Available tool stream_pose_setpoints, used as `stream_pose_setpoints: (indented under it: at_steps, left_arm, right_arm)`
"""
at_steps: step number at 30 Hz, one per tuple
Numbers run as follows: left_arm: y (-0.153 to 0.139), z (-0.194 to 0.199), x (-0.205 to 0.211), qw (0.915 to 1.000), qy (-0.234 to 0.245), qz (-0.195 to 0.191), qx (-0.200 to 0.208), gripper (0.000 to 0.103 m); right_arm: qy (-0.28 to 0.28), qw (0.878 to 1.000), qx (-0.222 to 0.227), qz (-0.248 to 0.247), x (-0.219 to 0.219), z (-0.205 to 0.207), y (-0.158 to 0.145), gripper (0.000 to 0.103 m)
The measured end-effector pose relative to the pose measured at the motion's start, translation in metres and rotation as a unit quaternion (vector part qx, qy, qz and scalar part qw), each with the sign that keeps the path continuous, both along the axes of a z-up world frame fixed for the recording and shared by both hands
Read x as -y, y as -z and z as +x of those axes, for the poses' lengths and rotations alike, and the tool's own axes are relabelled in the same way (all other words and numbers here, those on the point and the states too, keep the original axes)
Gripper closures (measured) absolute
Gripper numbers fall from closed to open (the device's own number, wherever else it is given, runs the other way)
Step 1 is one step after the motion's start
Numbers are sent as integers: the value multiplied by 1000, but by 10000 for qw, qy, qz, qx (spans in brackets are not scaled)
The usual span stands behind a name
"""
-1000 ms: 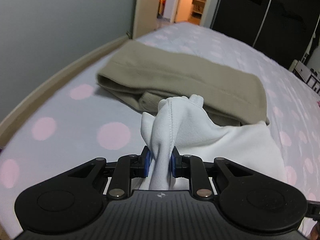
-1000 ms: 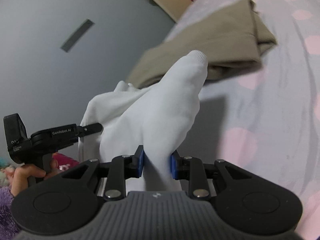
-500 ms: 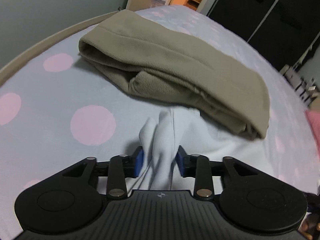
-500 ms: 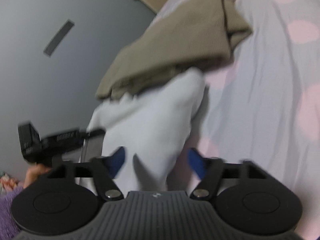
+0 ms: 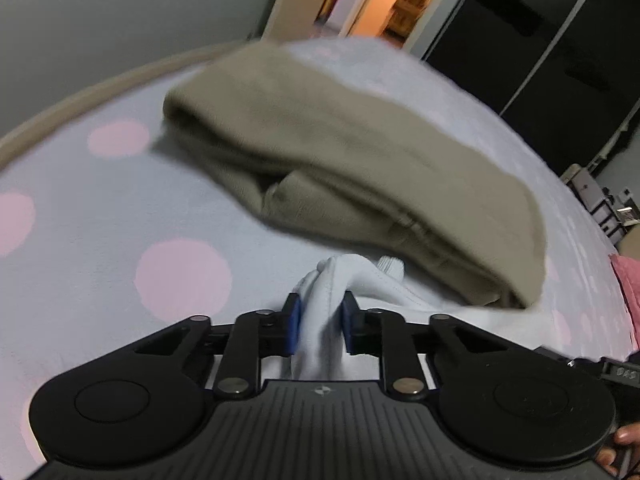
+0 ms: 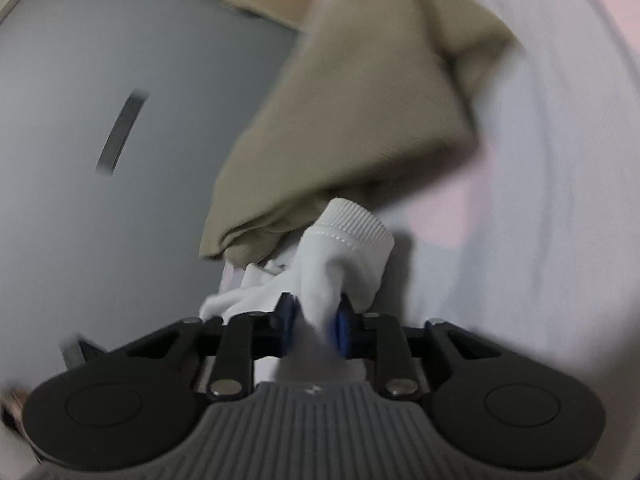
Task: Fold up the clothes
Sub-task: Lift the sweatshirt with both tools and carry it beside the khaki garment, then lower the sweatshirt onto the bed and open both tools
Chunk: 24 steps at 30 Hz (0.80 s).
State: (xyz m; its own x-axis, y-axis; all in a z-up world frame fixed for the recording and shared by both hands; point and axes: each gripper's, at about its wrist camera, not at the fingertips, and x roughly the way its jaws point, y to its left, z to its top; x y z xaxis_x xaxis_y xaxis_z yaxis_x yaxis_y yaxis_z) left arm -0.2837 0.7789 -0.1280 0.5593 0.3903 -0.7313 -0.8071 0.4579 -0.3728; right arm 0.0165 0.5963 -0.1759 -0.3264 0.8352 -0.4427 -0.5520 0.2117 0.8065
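Note:
A white garment [image 5: 352, 276] lies on the bed just in front of a folded khaki garment [image 5: 360, 168]. My left gripper [image 5: 319, 326] is shut on a bunched fold of the white garment. My right gripper [image 6: 314, 322] is shut on the white garment near its ribbed cuff [image 6: 352, 228], which pokes forward against the khaki garment [image 6: 360, 128]. The right wrist view is blurred by motion.
The bed sheet [image 5: 120, 208] is pale with pink dots. A wooden bed edge [image 5: 100, 92] and grey wall run along the left. Dark wardrobe doors [image 5: 540, 60] stand at the far right. A pink cloth [image 5: 628, 280] lies at the right edge.
Both grippers opened briefly half a second ago, then closed again on the white garment. The white garment has dropped lower and moved closer to the khaki garment.

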Motion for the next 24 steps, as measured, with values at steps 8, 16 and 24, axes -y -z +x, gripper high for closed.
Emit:
stream_pose_setpoints:
  at_steps: [8, 16, 24]
  left_arm:
    - [0, 7, 3, 9994, 21, 344, -105, 89]
    - [15, 22, -1, 9973, -102, 229, -696, 78]
    - [-56, -34, 56, 9932, -168, 1037, -491, 80]
  right_arm:
    - [-693, 9699, 2317, 293, -14, -31, -51, 88]
    - [-564, 9668, 2424, -586, -40, -37, -23, 78]
    - [-409, 9373, 3454, -222, 13, -52, -73, 63]
